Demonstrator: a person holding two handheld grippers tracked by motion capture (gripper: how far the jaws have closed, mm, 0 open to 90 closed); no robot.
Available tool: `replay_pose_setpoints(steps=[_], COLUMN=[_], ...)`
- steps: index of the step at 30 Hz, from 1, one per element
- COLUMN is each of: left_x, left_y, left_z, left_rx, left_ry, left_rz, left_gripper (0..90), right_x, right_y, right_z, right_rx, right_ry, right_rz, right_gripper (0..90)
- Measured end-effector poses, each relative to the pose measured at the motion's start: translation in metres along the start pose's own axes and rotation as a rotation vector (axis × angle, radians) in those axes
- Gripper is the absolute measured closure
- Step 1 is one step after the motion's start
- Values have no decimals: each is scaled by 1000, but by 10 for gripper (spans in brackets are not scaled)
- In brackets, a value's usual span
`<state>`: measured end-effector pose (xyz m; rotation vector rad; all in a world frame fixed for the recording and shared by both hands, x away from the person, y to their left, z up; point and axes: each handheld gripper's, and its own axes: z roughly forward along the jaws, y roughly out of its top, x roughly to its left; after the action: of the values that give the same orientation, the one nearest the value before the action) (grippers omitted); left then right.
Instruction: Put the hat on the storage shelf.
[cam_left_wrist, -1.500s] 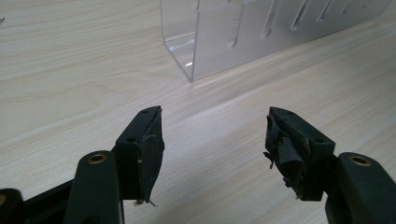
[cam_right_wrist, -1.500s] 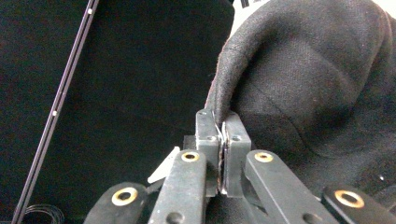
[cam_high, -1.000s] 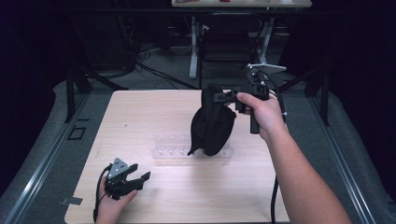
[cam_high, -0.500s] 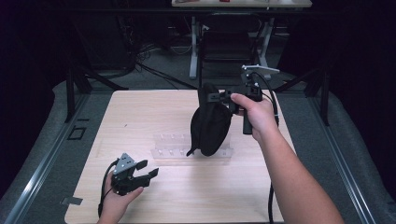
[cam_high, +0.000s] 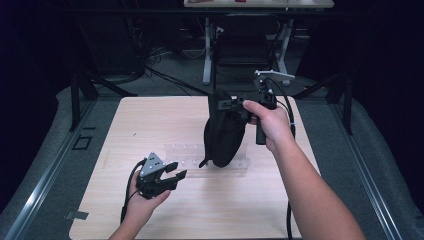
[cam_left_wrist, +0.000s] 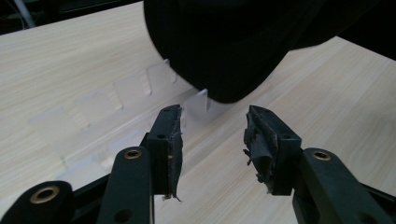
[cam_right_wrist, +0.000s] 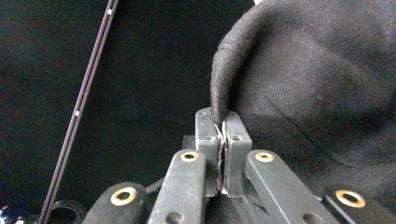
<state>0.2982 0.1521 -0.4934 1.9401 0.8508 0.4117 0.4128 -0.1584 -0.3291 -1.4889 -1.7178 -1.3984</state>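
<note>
A black cloth bag (cam_high: 224, 135) hangs from my right gripper (cam_high: 226, 105), which is shut on its upper edge above the middle of the table. In the right gripper view the jaws (cam_right_wrist: 222, 122) pinch the felt-like rim of the bag (cam_right_wrist: 317, 84). The bag's lower end dangles over a clear plastic tray (cam_high: 182, 150) lying on the wood. My left gripper (cam_high: 176, 171) hovers low at the front left, pointing at the bag. Its jaws have just been closing and stand apart with nothing between them (cam_left_wrist: 212, 135). Ahead of them are the bag (cam_left_wrist: 224, 46) and the tray (cam_left_wrist: 116, 93).
The pale wooden table (cam_high: 150, 115) has bare wood on the left and along the front. Beyond its far edge stand dark desk legs and cables (cam_high: 207, 50) on the floor. A metal rail (cam_high: 45, 170) runs along the left side.
The left gripper has moved up and to the right toward the tray and bag, and its jaws have narrowed. The right hand and the hanging bag have barely shifted.
</note>
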Motion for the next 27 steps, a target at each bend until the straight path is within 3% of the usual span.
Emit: replay_pose_setpoints(steps=[13, 20, 24, 27], left_x=[-26, -32, -34, -34], left_y=[28, 34, 36, 35], left_z=[17, 24, 28, 28], left_rx=[-10, -8, 25, 27], left_ry=[-52, -49, -22, -14], left_rz=[58, 67, 106, 117], left_gripper=[650, 682, 784, 795], right_x=[2, 3, 3, 4], right_y=[-1, -2, -2, -2], right_z=[4, 5, 6, 6], right_rx=[-1, 0, 2, 4], right_ry=[6, 4, 6, 8], right_rz=[3, -3, -4, -4], right_gripper=[879, 878, 878, 876])
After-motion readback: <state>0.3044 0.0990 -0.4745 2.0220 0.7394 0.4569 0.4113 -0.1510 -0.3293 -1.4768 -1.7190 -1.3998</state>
